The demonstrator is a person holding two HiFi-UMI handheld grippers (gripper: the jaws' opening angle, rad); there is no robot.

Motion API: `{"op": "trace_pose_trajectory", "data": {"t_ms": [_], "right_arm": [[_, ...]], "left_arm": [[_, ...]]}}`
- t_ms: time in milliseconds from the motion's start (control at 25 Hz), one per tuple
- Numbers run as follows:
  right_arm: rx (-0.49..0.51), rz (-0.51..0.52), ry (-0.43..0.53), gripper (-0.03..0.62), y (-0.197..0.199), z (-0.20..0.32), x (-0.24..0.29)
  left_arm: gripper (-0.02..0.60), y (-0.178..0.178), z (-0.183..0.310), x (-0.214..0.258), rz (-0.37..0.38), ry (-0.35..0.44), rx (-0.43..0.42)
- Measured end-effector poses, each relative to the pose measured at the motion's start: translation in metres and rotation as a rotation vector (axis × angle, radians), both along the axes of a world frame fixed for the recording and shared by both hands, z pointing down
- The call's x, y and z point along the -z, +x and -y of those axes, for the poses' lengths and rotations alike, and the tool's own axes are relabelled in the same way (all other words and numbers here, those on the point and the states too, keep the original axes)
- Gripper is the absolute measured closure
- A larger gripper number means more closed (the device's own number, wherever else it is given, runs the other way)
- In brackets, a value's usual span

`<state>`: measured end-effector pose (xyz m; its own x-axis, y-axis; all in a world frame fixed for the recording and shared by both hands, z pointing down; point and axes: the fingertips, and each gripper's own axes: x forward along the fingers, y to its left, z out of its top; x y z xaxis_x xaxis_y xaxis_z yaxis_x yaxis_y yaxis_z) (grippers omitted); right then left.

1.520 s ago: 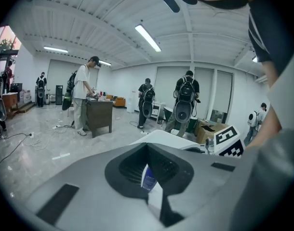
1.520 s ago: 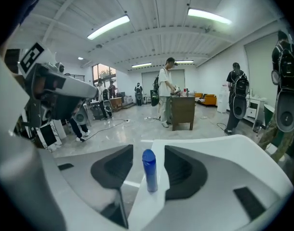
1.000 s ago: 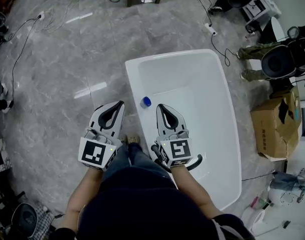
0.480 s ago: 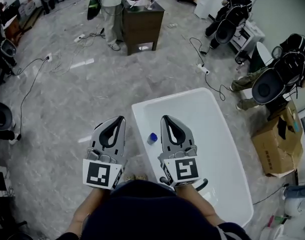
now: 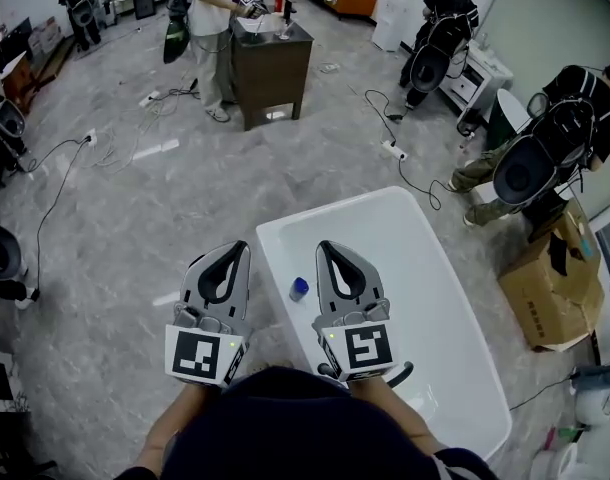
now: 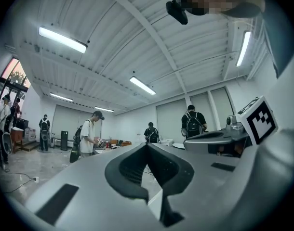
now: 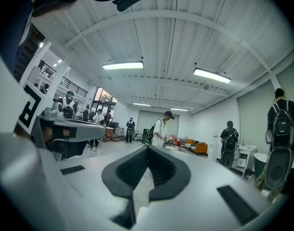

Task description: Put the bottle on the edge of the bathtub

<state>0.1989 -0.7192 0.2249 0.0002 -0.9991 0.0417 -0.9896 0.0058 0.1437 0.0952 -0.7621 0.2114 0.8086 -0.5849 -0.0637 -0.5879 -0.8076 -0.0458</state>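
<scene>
My own body hides the near end of the bathtub (image 5: 425, 268). I hold the left gripper (image 5: 237, 247) and the right gripper (image 5: 325, 246) level, side by side, both with jaws pressed together and empty. Between them and below, the bottle (image 5: 299, 288) shows only its blue top, at the tub's left edge.

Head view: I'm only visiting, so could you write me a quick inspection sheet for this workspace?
Surface: glossy grey marbled floor; no table seen.
Job's things: white bathtub; blue-capped bottle upright at its left rim.
Clutter: cardboard box right of the tub.
Grippers: left gripper and right gripper both shut, empty, not touching the bottle.
Cables: power strip and cords lying on the floor.
Surroundings: dark cabinet; several people wearing backpacks.
</scene>
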Motion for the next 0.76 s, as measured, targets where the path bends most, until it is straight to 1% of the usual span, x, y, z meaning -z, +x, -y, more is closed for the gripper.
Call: {"op": "trace_pose_trajectory", "data": {"t_ms": [280, 520, 760], "right_arm": [[-0.013, 0.013, -0.003, 0.566, 0.004, -0.008, -0.005], [-0.028, 0.026, 0.013, 0.566, 0.010, -0.009, -0.005], [-0.051, 0.072, 0.025, 0.566, 0.019, -0.010, -0.018]], "left_arm": [[0.558, 0.000, -0.006, -0.002, -0.007, -0.002, -0.002], [0.560, -0.002, -0.006, -0.003, -0.010, -0.003, -0.005], [0.558, 0.002, -0.004, -0.010, -0.007, -0.006, -0.001]]}}
